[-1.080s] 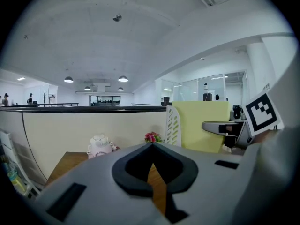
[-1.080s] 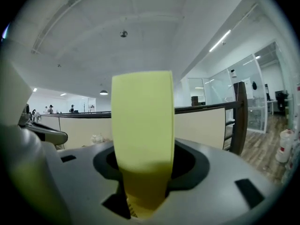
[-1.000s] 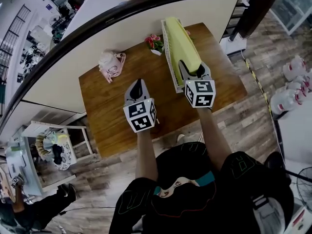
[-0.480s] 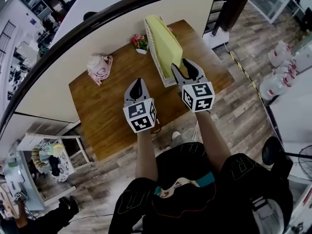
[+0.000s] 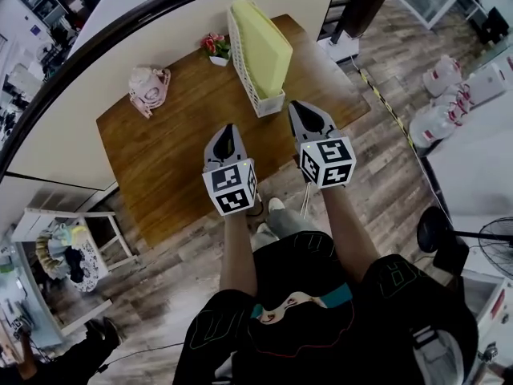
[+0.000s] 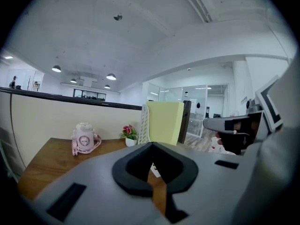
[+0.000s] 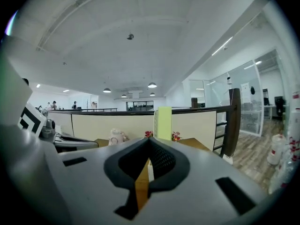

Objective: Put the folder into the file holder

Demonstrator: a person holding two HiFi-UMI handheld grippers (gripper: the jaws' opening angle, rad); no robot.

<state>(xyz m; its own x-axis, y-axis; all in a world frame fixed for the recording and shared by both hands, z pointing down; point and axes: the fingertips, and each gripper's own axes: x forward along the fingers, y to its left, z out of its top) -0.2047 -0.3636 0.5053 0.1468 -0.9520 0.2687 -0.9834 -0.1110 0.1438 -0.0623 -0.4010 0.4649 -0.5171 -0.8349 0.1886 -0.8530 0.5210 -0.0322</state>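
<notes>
The yellow folder (image 5: pixel 260 34) stands upright inside the white mesh file holder (image 5: pixel 247 83) at the far right of the wooden table (image 5: pixel 168 159). My right gripper (image 5: pixel 304 108) is shut with nothing between its jaws, a short way in front of the holder's near end. To its left, my left gripper (image 5: pixel 228 129) is shut and empty over the table's front. In the left gripper view the folder (image 6: pixel 163 123) and holder (image 6: pixel 143 125) rise beyond my shut jaws. The right gripper view shows the folder (image 7: pixel 164 122) edge-on, straight ahead.
A pink bottle (image 5: pixel 147 87) lies at the table's far left, and a small flower pot (image 5: pixel 214 48) sits beside the holder. A beige partition wall (image 5: pixel 96 62) runs behind the table. White jugs (image 5: pixel 449 103) and a fan base (image 5: pixel 445 239) stand on the floor to the right.
My right gripper has drawn back from the folder's near end and its jaws have gone from open to shut. The left gripper has kept its pose.
</notes>
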